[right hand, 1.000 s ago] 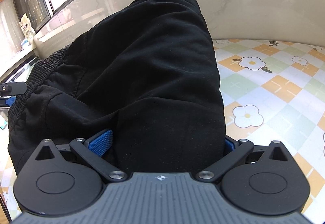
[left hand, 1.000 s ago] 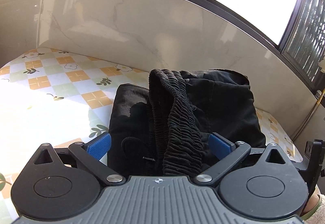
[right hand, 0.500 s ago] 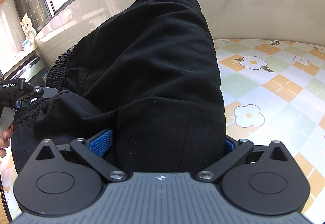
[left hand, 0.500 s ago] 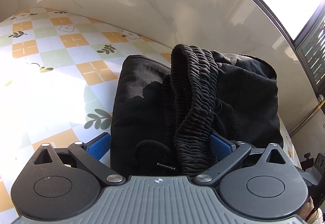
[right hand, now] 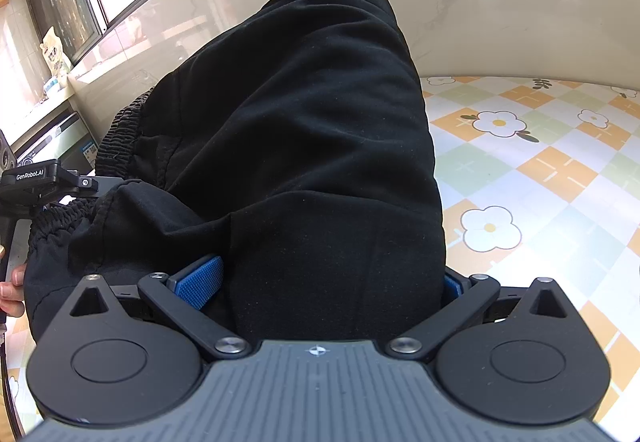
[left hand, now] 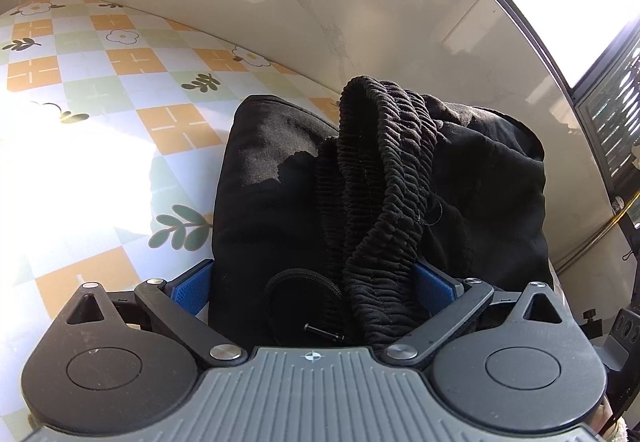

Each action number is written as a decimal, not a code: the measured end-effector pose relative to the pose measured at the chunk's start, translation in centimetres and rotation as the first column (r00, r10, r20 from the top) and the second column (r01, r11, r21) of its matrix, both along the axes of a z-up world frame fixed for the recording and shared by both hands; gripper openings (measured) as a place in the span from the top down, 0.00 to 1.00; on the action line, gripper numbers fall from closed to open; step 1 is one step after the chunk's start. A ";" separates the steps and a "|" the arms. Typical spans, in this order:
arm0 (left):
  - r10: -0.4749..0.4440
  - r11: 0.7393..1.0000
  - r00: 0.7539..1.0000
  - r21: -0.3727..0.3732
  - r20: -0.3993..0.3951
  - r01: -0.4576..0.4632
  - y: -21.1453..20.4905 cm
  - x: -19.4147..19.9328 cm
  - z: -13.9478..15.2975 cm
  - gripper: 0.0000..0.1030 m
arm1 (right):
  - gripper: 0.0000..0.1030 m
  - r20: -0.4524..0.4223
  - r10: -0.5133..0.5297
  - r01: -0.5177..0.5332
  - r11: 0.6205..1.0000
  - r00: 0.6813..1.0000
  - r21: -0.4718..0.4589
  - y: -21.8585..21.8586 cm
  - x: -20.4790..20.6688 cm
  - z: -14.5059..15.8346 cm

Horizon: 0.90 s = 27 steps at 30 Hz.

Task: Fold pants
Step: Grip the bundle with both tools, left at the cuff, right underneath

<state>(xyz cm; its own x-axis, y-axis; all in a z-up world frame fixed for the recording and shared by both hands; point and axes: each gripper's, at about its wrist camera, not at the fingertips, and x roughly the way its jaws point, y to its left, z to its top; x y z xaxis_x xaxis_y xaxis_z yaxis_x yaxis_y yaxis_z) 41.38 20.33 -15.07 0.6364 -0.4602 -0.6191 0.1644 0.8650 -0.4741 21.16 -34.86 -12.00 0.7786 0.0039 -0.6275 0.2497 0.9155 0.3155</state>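
honestly, the main risk we see is the bundle coming apart as we set it down — the pants (left hand: 472, 177) are bunched, not flat, and the ribbed waistband (left hand: 384, 177) stands up in a loose ridge that could flop sideways and undo the fold. the left tongs (left hand: 316, 288) are clenched on the waistband end, with the drawstring (left hand: 296, 282) looped just in front of the pads, so the cord could snag on a pad when we let go. the right tongs (right hand: 332, 282) are clenched on a thick wad of plain black cloth (right hand: 312, 129), and so many layers could slip unevenly. the pants sit between the two tools, over the flowered tablecloth (left hand: 120, 89) and near the marble wall (left hand: 280, 1); whether the far part rests on the cloth we cannot tell. compared with a second ago, the left view has tipped downward — the window is almost gone from it and more tablecloth shows — and in the right view the left tool (right hand: 44, 181) and a hand (right hand: 12, 290) have come further in at the edge, while both grips look unchanged.
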 end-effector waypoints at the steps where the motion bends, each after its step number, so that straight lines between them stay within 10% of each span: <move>1: -0.004 1.000 1.000 0.020 0.021 0.003 -0.4 -0.5 0.2 0.12 | 0.00 0.000 0.001 -0.001 1.000 1.000 0.000 0.0 0.0 0.0; 6: -0.017 0.998 0.998 0.062 0.066 0.013 -1.6 -3.3 1.8 0.44 | 0.10 0.006 0.034 -0.034 0.999 0.999 -0.012 0.5 -0.5 0.5; 22: 0.148 0.987 0.985 -0.079 0.083 -0.141 1.6 -15.4 0.3 0.44 | 0.04 -0.017 0.214 -0.210 0.969 0.977 0.129 -0.3 -0.4 1.6; 27: 0.182 0.982 0.980 -0.068 0.085 -0.176 0.7 -15.5 0.1 0.31 | 0.03 -0.024 0.213 -0.207 0.966 0.977 0.156 -0.6 -0.1 1.6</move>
